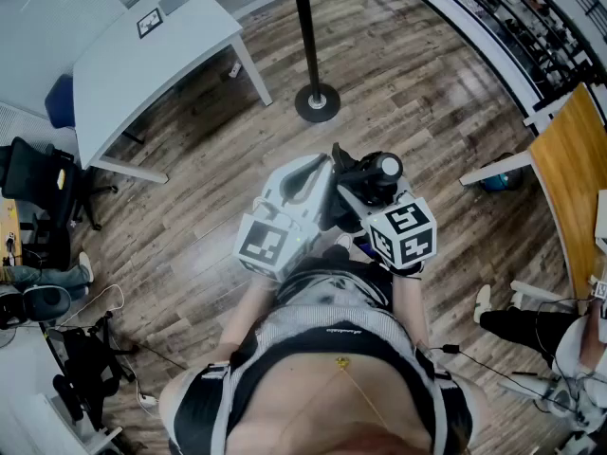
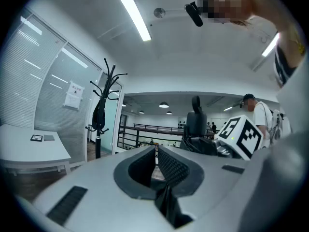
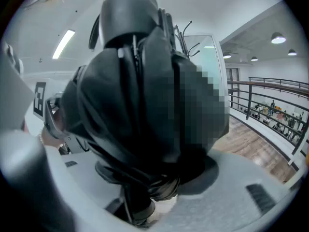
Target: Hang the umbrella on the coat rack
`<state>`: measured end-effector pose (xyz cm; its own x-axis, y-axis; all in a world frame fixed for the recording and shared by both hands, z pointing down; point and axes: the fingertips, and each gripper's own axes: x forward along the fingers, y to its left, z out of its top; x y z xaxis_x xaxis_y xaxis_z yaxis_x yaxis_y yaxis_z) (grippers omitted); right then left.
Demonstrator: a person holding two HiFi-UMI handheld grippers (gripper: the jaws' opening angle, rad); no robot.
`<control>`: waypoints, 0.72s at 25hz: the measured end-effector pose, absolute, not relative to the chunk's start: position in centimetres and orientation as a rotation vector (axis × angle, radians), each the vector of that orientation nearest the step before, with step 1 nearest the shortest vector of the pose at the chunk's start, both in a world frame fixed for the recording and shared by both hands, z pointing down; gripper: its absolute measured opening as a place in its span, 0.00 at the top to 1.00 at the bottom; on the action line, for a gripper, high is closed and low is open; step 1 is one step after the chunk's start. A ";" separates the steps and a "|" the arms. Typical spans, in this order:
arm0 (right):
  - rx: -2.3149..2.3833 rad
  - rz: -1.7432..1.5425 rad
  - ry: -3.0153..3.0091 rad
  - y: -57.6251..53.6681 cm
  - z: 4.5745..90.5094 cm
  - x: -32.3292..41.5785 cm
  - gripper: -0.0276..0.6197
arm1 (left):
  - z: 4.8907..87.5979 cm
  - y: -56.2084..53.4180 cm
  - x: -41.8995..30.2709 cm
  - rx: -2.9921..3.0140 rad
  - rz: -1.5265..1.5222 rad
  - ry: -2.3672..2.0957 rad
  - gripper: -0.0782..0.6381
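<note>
A folded black umbrella (image 1: 372, 174) stands up from my right gripper (image 1: 358, 199), which is shut on its lower part close in front of my chest. The umbrella (image 3: 140, 100) fills the right gripper view, and the jaws of that gripper (image 3: 154, 195) clamp its bunched fabric. My left gripper (image 1: 302, 186) hangs just left of it, its jaws (image 2: 155, 161) a narrow gap apart with nothing between them. The black coat rack (image 1: 305, 27) stands ahead on its round base (image 1: 316, 102). In the left gripper view the coat rack (image 2: 105, 88) carries a dark item.
A white table (image 1: 152, 55) stands at the far left, a black office chair (image 1: 38, 188) beside it. A wooden tabletop (image 1: 574, 159) lies at the right, where a seated person (image 1: 531, 325) is. Cables lie on the floor. A railing (image 3: 270, 100) runs past the rack.
</note>
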<state>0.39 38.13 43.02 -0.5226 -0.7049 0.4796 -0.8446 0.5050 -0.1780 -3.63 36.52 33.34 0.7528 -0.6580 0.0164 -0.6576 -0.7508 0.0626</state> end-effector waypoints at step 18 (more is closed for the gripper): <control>1.223 0.530 -2.419 38.4 43.1 2.9 0.56 | 34.6 37.3 -1.1 2.843 0.018 -1.120 0.87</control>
<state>2.90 38.37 43.14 -0.5503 -0.6770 0.4887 -0.8193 0.5507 -0.1597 -1.05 37.27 34.63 0.7316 -0.6804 0.0420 -0.6814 -0.7280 0.0754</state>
